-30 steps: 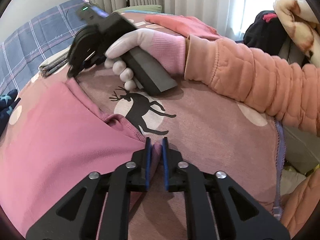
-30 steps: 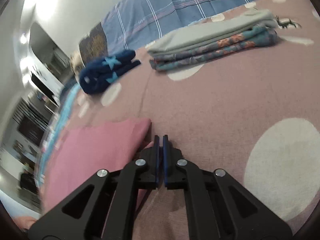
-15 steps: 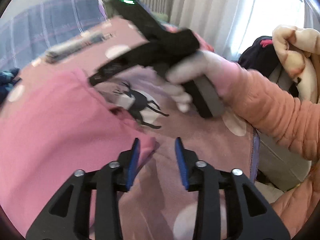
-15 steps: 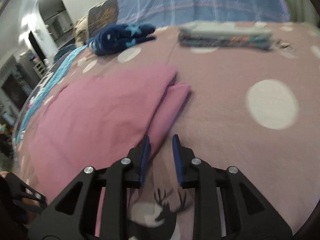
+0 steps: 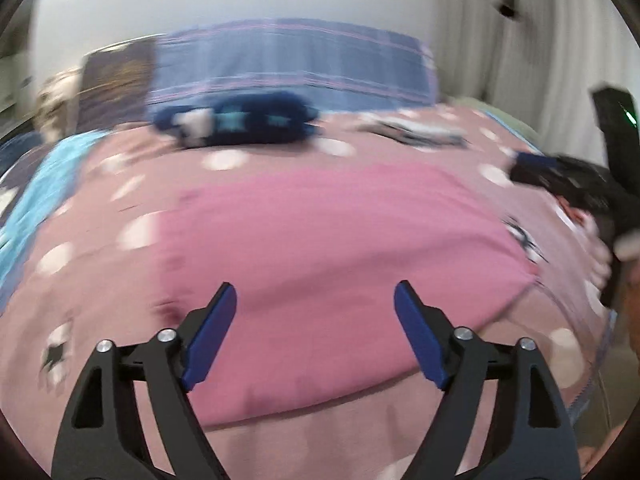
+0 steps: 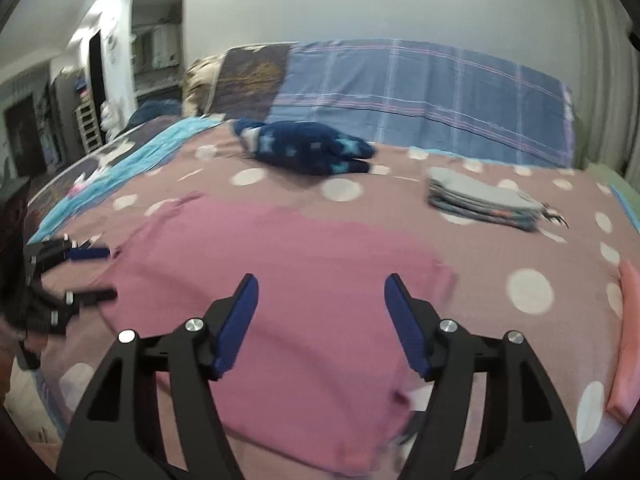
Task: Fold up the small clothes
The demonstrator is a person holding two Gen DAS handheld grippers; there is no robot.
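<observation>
Left hand-held gripper [image 5: 316, 322] and right hand-held gripper [image 6: 322, 314], both with jaws now spread wide and empty. 1 s ago each was pinched on an edge of the pink garment [image 6: 280, 280]; 0.5 s ago the jaws had begun to part. The garment now lies released, flat on the polka-dot bed cover [image 6: 528, 292], as a folded panel, so 1 fold appears complete and both tools are free for the next. Behind it lie a dark blue starred garment [image 6: 308, 150] and a stack of folded clothes [image 6: 480, 200], well apart. Motion blur smears both views; the garment's near edge is cut off by the gripper bodies, and its layering and type cannot be determined.
</observation>
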